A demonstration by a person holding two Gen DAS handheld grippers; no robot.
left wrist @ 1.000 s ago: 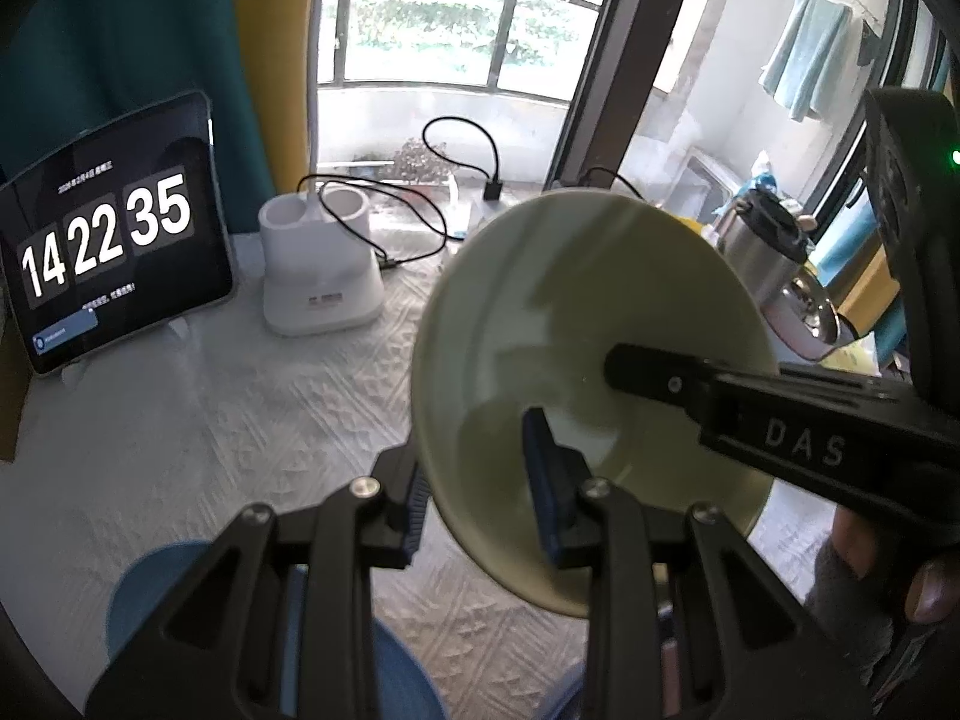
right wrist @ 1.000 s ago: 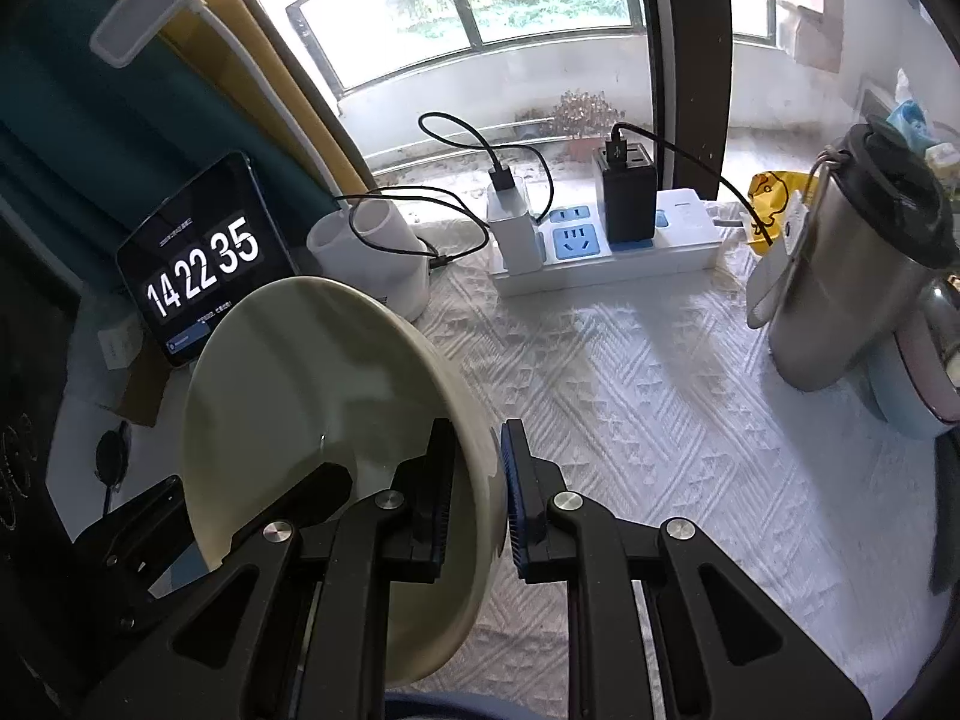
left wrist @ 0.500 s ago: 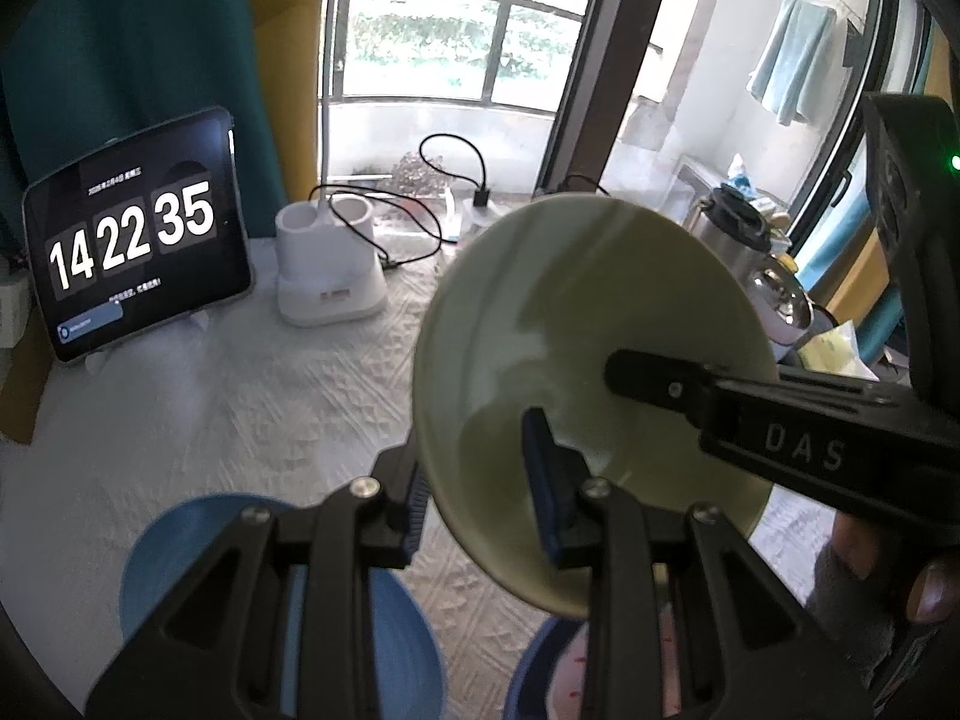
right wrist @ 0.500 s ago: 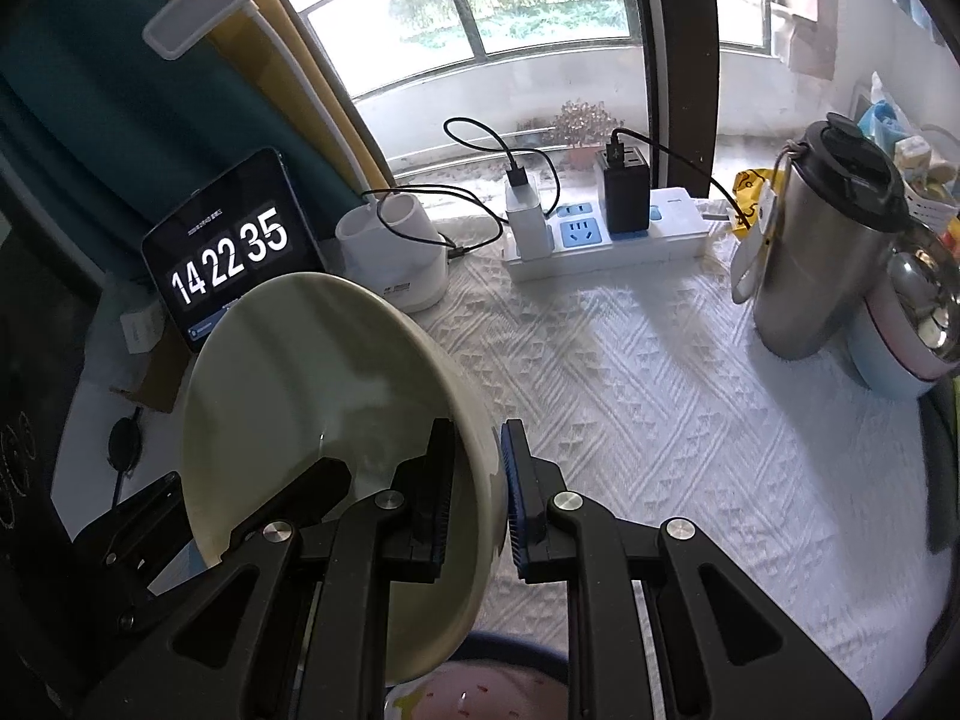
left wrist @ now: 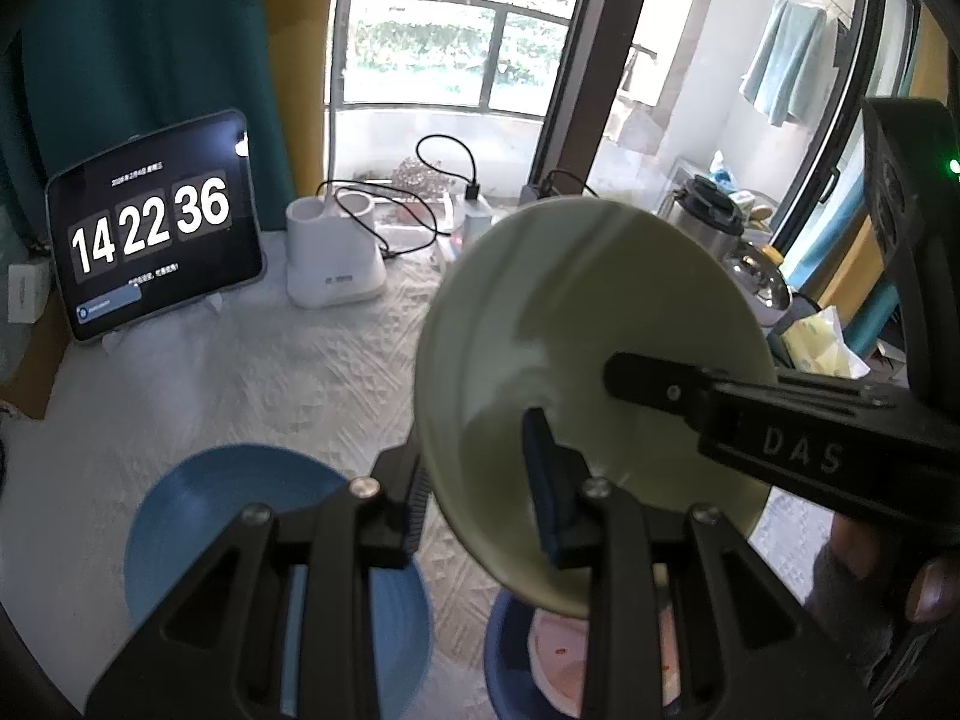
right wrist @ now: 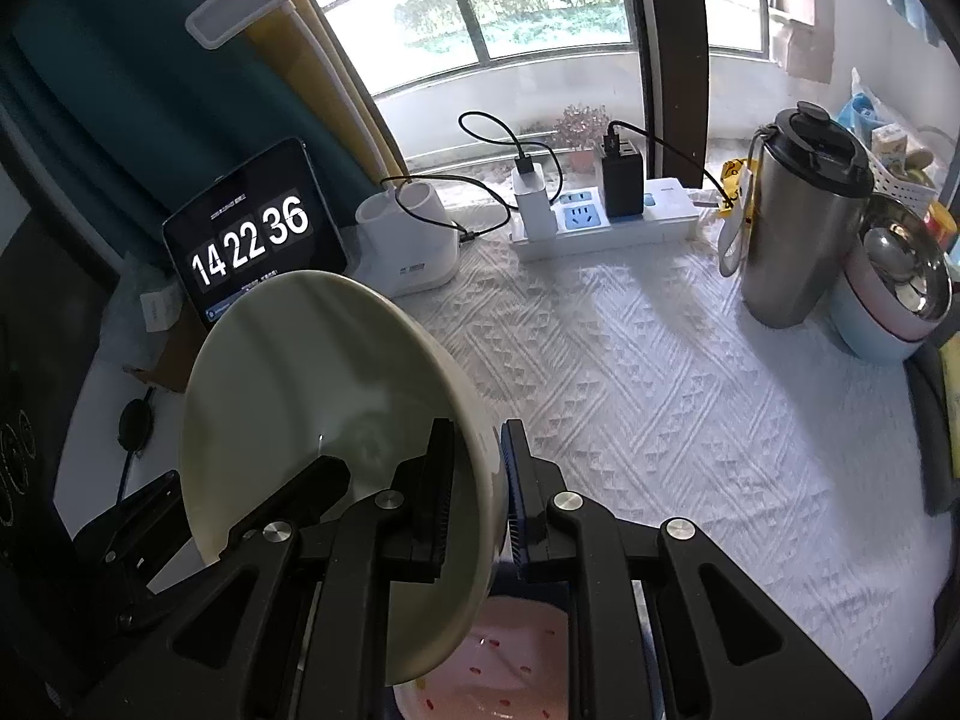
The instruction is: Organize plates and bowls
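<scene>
A pale green bowl hangs tilted in the air, held at two places on its rim. My left gripper is shut on the near rim, one pad inside and one outside. My right gripper is shut on the opposite rim; in the left wrist view it reaches in from the right as a black finger. From the right wrist the bowl fills the left half, with the left gripper's finger inside it. Below lie a blue plate and a pink speckled bowl that sits in a blue dish.
A white textured cloth covers the table. At the back stand a tablet clock, a white lamp base and a power strip with chargers. A steel flask and stacked bowls are at the right.
Both grippers have drawn back and risen a little with the bowl still clamped between them. The blue plate and the pink bowl have come into view beneath.
</scene>
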